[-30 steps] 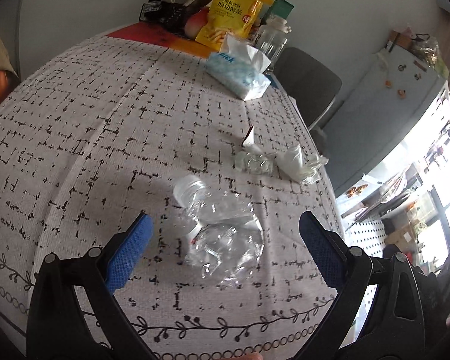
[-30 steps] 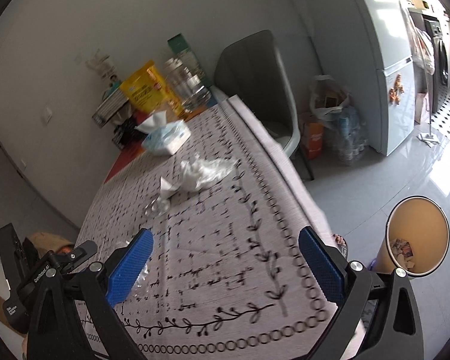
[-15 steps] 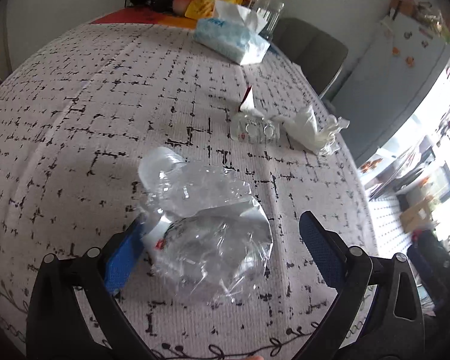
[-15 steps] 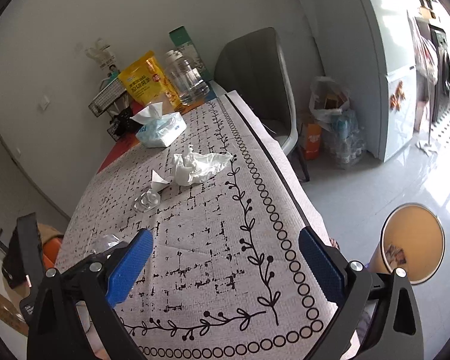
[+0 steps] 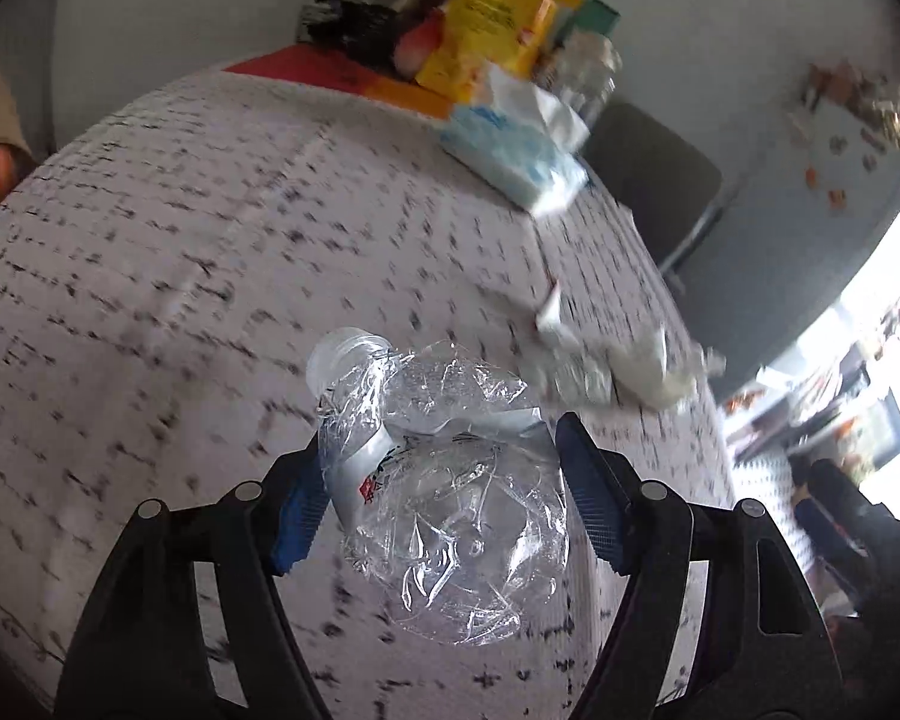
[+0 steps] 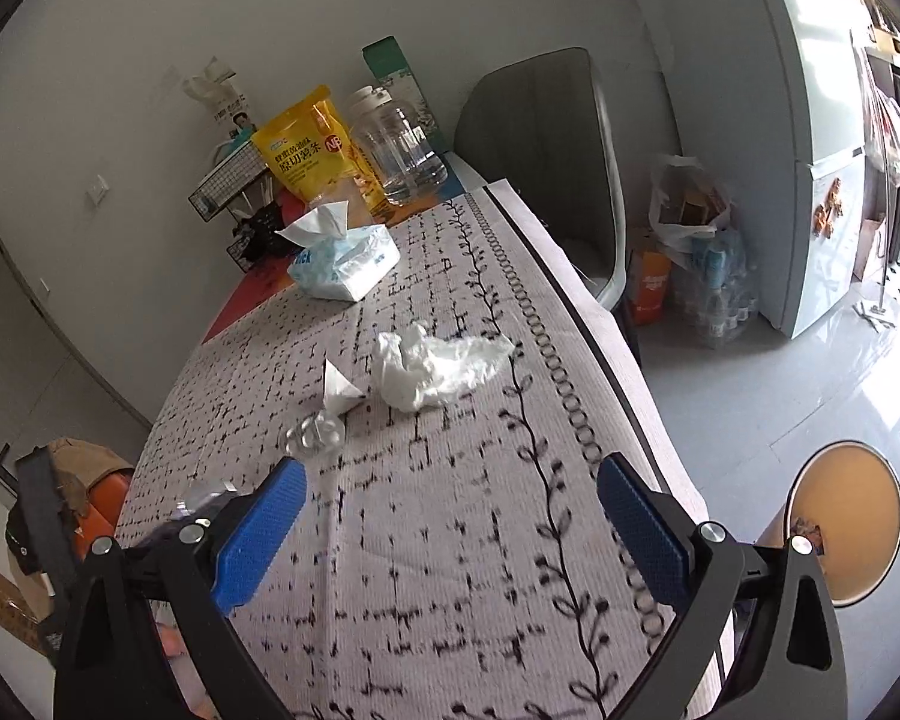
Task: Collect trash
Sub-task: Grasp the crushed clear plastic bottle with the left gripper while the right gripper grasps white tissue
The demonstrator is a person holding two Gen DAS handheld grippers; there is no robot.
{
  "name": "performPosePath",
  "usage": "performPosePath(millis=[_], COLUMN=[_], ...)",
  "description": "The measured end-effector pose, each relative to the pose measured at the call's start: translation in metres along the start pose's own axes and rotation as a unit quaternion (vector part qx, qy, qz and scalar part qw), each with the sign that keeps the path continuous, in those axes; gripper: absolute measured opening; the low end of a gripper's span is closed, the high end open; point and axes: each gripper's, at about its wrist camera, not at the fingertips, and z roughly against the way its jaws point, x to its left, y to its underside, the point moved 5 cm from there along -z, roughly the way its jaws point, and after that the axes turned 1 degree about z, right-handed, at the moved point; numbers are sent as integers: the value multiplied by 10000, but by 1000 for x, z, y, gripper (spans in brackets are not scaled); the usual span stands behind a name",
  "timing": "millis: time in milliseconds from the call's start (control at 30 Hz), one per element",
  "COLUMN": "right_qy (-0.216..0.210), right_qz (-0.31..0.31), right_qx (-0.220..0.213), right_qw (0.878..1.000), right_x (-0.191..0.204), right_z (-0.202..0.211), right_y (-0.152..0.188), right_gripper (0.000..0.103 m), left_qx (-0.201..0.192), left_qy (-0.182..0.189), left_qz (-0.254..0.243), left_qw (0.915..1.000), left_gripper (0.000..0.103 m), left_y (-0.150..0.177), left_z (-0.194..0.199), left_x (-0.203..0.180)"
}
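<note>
Closing my left gripper [image 5: 438, 498] on the crushed bottle [image 5: 444, 480] between its pads, neck toward upper left of frame; right gripper [image 6: 450, 534] wide, empty

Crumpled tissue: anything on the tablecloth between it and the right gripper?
Nothing visible. Bare tablecloth lies between the open right gripper and the crumpled tissue; the small clear wrapper sits off to the left.

Your left wrist camera looks steeply down, close over the desk [image 5: 210, 240]. Your right one sits farther back, facing along it toward the chair [image 6: 540, 138]. Both catch the tissue pack [image 5: 510, 156] and the crumpled tissue [image 6: 438, 366].
</note>
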Motion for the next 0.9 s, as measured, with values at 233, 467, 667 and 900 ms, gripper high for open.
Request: performPosePath(millis=[233,467,667,900], right_qy=[70,192,284,400], right_qz=[135,203,243,260], right_qx=[25,173,329,424], right_qw=[9999,9995,9988,9980], right_x=[12,23,28,23], right_z=[-24,-59,-93,-119], right_y=[-22,-32,-35,-42], right_gripper=[95,91,84,51], left_qx=[-254,-309,-300,-285], left_qy=[10,-60,-120,-174], left_qz=[334,715,916,841], left_qw=[9991,9969,9953,9959], left_gripper=[71,71,71,71], left_y=[-21,-32,-38,-39], left_z=[7,-6,-21,-30], left_x=[23,54,74,76])
